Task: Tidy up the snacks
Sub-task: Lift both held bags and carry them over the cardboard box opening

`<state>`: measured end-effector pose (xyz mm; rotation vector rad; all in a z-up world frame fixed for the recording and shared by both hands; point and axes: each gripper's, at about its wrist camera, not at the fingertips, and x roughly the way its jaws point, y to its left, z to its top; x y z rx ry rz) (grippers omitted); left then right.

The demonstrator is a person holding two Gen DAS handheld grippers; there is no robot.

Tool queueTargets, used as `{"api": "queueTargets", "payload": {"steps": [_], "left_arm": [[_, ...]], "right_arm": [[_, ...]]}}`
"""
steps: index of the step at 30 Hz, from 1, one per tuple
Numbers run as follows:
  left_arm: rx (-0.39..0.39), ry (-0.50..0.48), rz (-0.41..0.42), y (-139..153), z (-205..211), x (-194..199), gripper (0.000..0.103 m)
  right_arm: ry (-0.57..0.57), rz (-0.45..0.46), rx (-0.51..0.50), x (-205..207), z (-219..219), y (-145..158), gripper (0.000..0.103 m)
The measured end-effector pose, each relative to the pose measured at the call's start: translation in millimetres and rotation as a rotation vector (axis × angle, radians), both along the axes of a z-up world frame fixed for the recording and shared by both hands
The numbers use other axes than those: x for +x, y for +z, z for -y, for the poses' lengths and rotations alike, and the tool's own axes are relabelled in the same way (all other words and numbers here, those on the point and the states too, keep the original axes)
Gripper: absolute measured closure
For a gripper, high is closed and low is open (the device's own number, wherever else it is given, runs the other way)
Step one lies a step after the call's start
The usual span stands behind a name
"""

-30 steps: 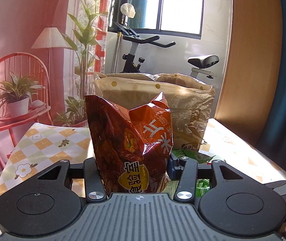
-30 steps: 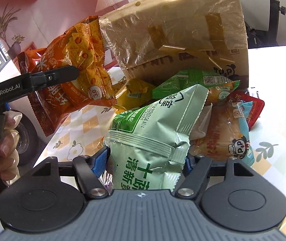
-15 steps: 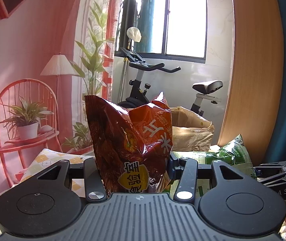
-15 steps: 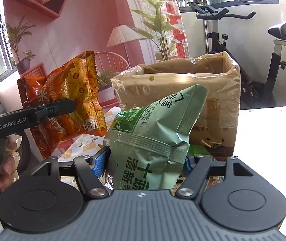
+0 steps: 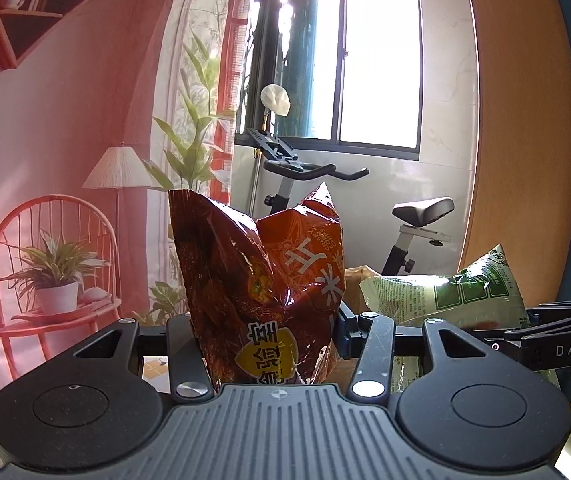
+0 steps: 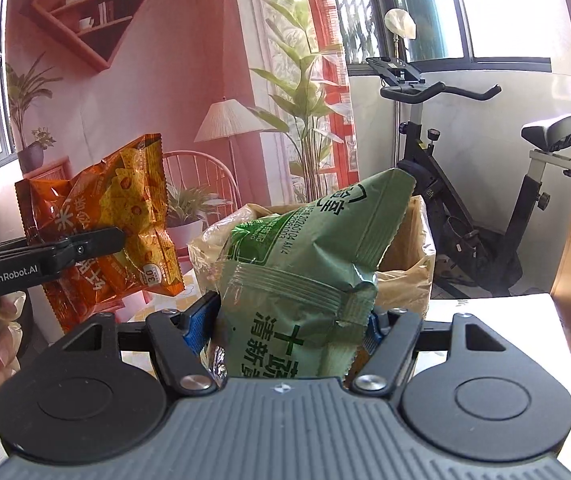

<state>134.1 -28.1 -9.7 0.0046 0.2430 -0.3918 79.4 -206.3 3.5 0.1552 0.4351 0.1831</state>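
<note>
My left gripper (image 5: 267,332) is shut on an orange-red snack bag (image 5: 261,280) and holds it upright in the air. It also shows in the right wrist view (image 6: 101,220), at the left. My right gripper (image 6: 293,332) is shut on a green snack bag (image 6: 305,264), held up in front of an open brown cardboard box (image 6: 409,272) lined with plastic. The green bag also shows in the left wrist view (image 5: 445,296), at the right, with the box rim (image 5: 355,276) just visible behind the orange bag.
A white table (image 6: 497,312) shows at the right. Behind are an exercise bike (image 6: 465,208), a tall plant (image 6: 305,112), a floor lamp (image 6: 225,120) and a red chair with a potted plant (image 5: 53,276). A wooden panel (image 5: 521,140) stands at the right.
Both grippers have risen higher with their bags. The box has dropped lower in both views and the snack pile on the table is out of view.
</note>
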Motion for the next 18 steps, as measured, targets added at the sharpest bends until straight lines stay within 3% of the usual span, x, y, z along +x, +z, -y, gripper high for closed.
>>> {"api": "queueTargets", "payload": {"steps": [18], "left_arm": [[-0.019, 0.067, -0.001, 16, 19, 72, 0.051]], "right_arm": [[-0.030, 0.066, -0.075, 80, 30, 32, 0.032]]}}
